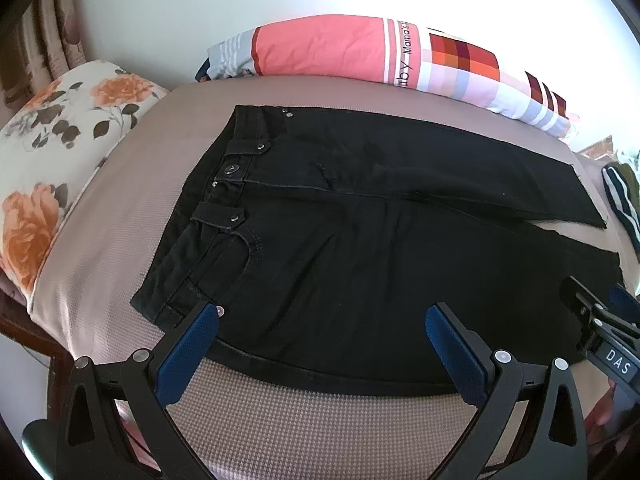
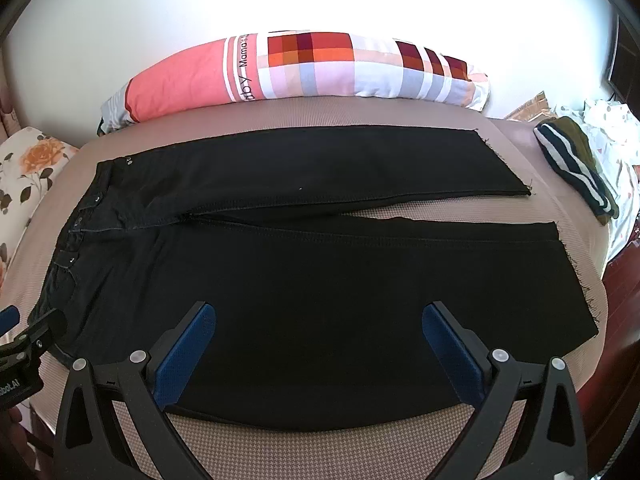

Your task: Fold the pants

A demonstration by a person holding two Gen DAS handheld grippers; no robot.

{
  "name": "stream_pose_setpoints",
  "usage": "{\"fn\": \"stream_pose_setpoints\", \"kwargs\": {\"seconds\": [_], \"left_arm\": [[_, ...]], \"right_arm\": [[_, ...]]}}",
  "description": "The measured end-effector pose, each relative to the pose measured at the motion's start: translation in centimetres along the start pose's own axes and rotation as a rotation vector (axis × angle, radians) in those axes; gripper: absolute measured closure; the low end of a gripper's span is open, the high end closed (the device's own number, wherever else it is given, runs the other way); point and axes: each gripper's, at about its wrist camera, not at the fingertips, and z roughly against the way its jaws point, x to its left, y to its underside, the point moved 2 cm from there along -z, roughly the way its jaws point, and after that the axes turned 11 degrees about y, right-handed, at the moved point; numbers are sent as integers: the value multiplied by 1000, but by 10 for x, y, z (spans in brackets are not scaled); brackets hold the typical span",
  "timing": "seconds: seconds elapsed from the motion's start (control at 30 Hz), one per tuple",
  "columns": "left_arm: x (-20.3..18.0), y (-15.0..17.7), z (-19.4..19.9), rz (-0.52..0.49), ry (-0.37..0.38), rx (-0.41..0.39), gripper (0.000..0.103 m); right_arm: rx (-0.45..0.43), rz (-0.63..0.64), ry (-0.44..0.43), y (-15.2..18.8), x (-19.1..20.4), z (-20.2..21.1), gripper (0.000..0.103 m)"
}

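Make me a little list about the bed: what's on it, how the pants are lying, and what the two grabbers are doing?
pants: black pants spread flat, unfolded, waistband to the left, legs slightly apart at the hems
surface: pinkish-brown bed cover
far edge: long pink and checked pillow
left side: floral pillow
right side: striped dark garment
left gripper: open, over the near edge by the waist, holding nothing
right gripper: open, over the near leg, holding nothing
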Motion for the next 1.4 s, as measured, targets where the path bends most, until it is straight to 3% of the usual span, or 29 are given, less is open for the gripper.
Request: {"fn": "stream_pose_setpoints", "kwargs": {"seconds": [1.4], "left_arm": [[-7,-13,20,0,15,-54,0]], "right_arm": [[-14,5,-17,-1,-3,2,0]]}}
